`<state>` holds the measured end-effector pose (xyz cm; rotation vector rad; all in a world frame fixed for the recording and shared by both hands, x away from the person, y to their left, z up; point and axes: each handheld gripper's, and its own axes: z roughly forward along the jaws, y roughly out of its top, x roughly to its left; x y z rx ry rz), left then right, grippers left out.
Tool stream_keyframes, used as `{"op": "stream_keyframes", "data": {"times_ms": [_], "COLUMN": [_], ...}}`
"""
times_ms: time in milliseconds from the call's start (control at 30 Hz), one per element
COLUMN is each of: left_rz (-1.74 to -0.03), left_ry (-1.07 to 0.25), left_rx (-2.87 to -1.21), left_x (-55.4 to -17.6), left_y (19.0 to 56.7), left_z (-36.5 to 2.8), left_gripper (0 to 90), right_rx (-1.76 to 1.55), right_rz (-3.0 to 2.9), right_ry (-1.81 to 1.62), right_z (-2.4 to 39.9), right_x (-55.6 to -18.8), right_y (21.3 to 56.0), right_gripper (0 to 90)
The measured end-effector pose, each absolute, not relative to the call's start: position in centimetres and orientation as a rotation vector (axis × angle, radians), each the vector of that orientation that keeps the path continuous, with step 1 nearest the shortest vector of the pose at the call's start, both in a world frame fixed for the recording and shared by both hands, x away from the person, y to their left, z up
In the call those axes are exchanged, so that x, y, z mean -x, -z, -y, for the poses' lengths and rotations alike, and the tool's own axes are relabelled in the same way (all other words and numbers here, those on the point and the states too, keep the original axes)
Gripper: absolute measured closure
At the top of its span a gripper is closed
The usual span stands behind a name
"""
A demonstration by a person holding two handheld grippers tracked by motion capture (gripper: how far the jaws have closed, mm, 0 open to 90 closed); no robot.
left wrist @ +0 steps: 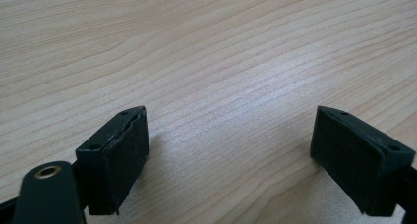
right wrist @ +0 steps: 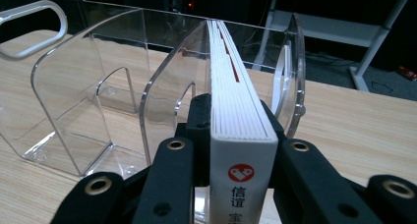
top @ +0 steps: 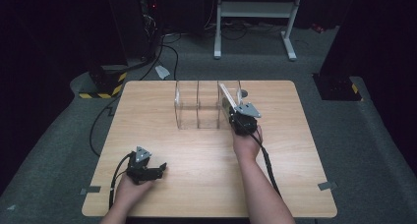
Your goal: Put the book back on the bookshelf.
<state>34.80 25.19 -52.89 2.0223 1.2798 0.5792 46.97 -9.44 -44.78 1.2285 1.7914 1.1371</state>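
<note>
I look down on a pale wooden worktop (top: 162, 135) standing on grey carpet, with dark equipment and a white metal frame (top: 255, 10) behind it.

Toward the far middle of the worktop stands a clear acrylic book rack (top: 199, 106) with upright dividers forming several slots side by side. In the right tool view the rack (right wrist: 88, 101) is just ahead, its rounded dividers rising on either side of the book.

My right tool (top: 242, 117) is at the rack's right end, clamped tight on a white book (top: 227, 97). The book (right wrist: 241, 130) stands upright on edge between the pads, spine toward the camera and page edges on top. Its long axis points straight away from the tool into the slot between two dividers, tilted slightly upward. I judge it partly entered, so the coming move looks like a push forward along that axis, keeping the book parallel to the dividers.

The book is slim, with a white cover, a red round logo and black Chinese characters on the spine.

My left tool (top: 147, 169) rests near the front left of the worktop, well apart from the rack, its jaws spread wide and holding nothing; bare wood lies between its pads (left wrist: 118, 160).
</note>
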Motion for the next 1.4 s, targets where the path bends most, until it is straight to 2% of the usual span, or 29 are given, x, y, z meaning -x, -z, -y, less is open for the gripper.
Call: {"op": "stream_keyframes", "data": {"times_ms": [567,800,900,1033,1200,1400], "left_rz": [-1.28,-1.28,-1.28,-1.282,-1.282,-1.281], "left_ry": [-0.58,-0.581,-0.581,-0.578,-0.577,-0.577], "left_rx": [-2.023,-2.021,-2.021,-2.018,-2.018,-2.019], "left_x": [-34.8,-34.8,-34.8,-34.7,-34.7,-34.8], "left_y": [52.9,52.9,52.9,52.9,52.9,52.9], "left_z": [-25.2,-25.2,-25.2,-25.2,-25.2,-25.2], "left_gripper": [14.8,14.9,14.9,14.9,14.9,14.9], "right_rx": [-1.296,-1.295,-1.305,-1.328,-1.356,-1.358], "right_rz": [-1.81,-1.828,-1.835,-1.836,-1.806,-1.753], "right_ry": [-1.136,-1.131,-1.13,-1.123,-1.129,-1.131], "right_z": [10.6,10.9,11.3,11.6,11.6,10.9], "right_x": [-46.0,-45.2,-44.7,-44.2,-43.9,-43.9], "right_y": [46.3,46.5,46.9,47.4,47.7,47.8], "right_gripper": [73.0,64.9,64.2,64.9,74.2,74.8]}}
